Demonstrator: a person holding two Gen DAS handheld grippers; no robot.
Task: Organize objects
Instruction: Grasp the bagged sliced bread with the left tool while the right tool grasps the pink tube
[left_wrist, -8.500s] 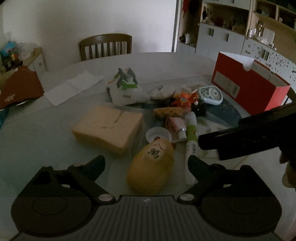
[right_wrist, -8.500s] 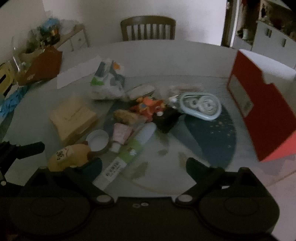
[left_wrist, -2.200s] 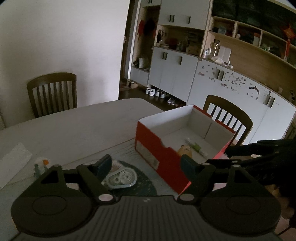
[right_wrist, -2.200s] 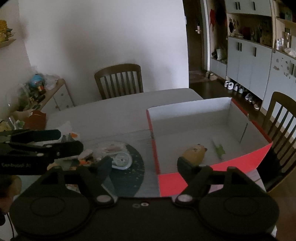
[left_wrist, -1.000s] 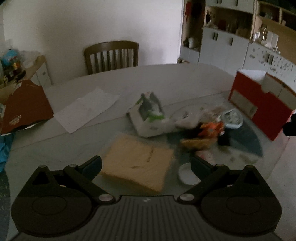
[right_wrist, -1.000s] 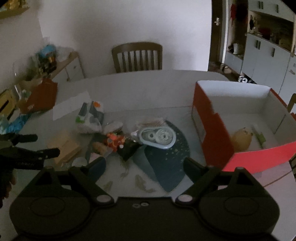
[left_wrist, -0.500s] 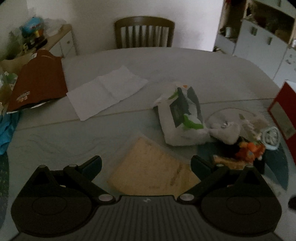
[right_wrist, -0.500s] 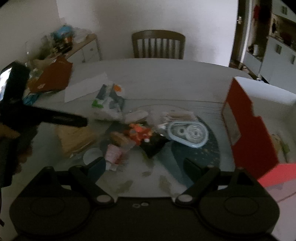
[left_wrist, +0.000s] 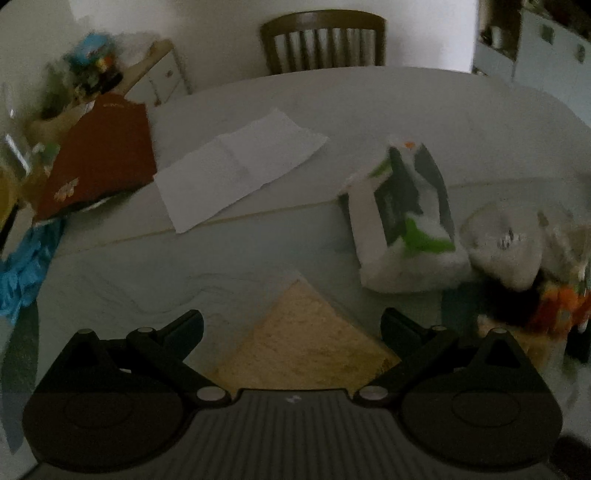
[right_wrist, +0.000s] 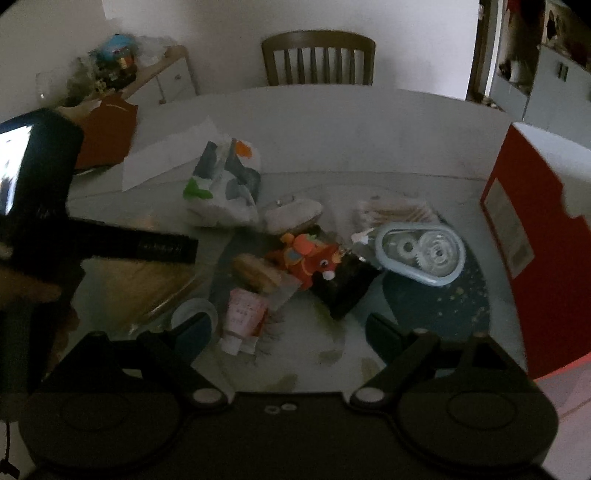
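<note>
Most of the job looks undone. Clutter sits loose mid-table (right_wrist: 369, 140): tan sponge-like block (left_wrist: 306, 343), printed plastic bag (right_wrist: 225, 184), orange plush toy (right_wrist: 314, 258), pink tube (right_wrist: 243, 314), correction tape dispenser (right_wrist: 421, 251), white cap (right_wrist: 192, 314). Red box (right_wrist: 535, 258) stands at the right edge; its inside is not visible. Left gripper (left_wrist: 291, 325): jaws spread, empty, over the block. Right gripper (right_wrist: 288, 332): jaws spread, empty, near the tube.
</note>
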